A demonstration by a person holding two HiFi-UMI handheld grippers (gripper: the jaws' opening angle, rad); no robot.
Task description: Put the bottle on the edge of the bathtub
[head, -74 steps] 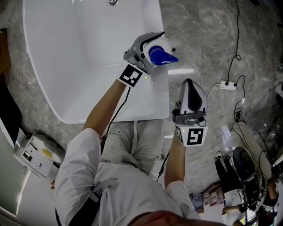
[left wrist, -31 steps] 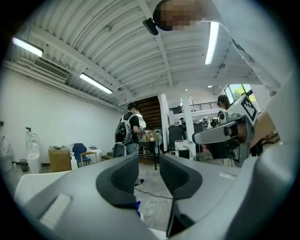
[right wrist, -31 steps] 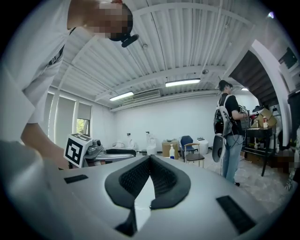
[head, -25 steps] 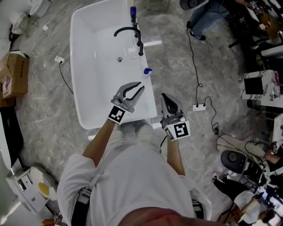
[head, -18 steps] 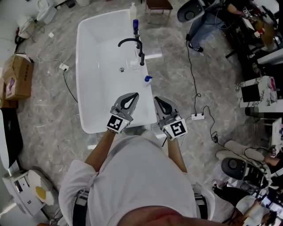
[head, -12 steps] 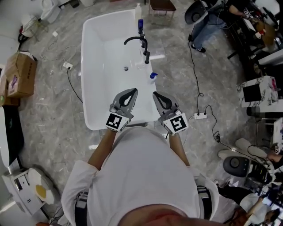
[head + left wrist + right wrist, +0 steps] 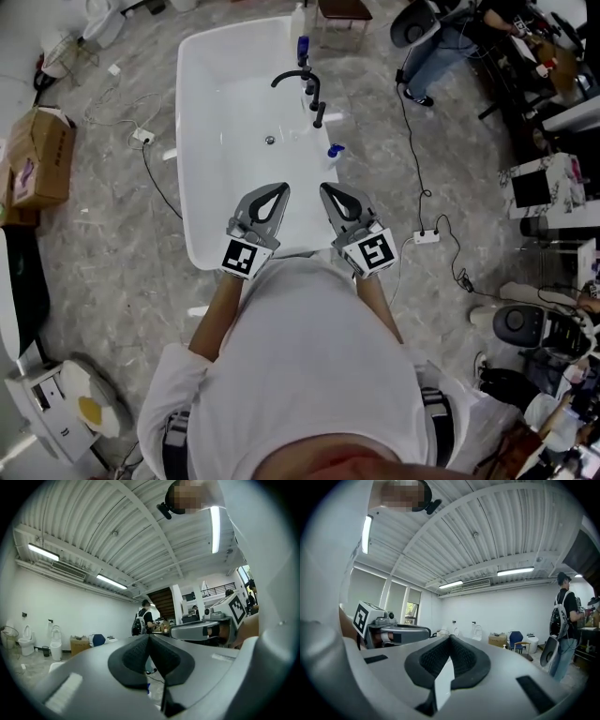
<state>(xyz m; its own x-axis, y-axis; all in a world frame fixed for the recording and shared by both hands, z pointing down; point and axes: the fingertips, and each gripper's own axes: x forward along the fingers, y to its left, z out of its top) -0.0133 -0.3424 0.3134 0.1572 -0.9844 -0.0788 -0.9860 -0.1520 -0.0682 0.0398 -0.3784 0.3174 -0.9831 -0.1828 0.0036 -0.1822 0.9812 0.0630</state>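
Observation:
The small bottle [image 7: 335,152] with a blue cap stands upright on the right edge of the white bathtub [image 7: 202,187], just below the black faucet [image 7: 305,82]. Both grippers are held side by side above the tub's near end, close to the person's chest and well short of the bottle. My left gripper [image 7: 278,188] is shut with nothing in it; in the left gripper view its dark pads [image 7: 136,660] meet at the tips. My right gripper [image 7: 327,190] is shut and empty too, pads [image 7: 461,660] closed together. Each gripper view looks level across the room and shows the other gripper.
A blue-topped bottle [image 7: 302,47] and a white bottle [image 7: 297,17] stand at the tub's far end. A cardboard box [image 7: 37,155] lies on the floor at left. A power strip [image 7: 427,237] and cable lie at right. A person with a backpack [image 7: 563,620] stands beyond.
Both grippers have drawn back from the tub toward the person's body and risen. The left jaws, open a second ago, are now closed. The bottle stays on the tub edge.

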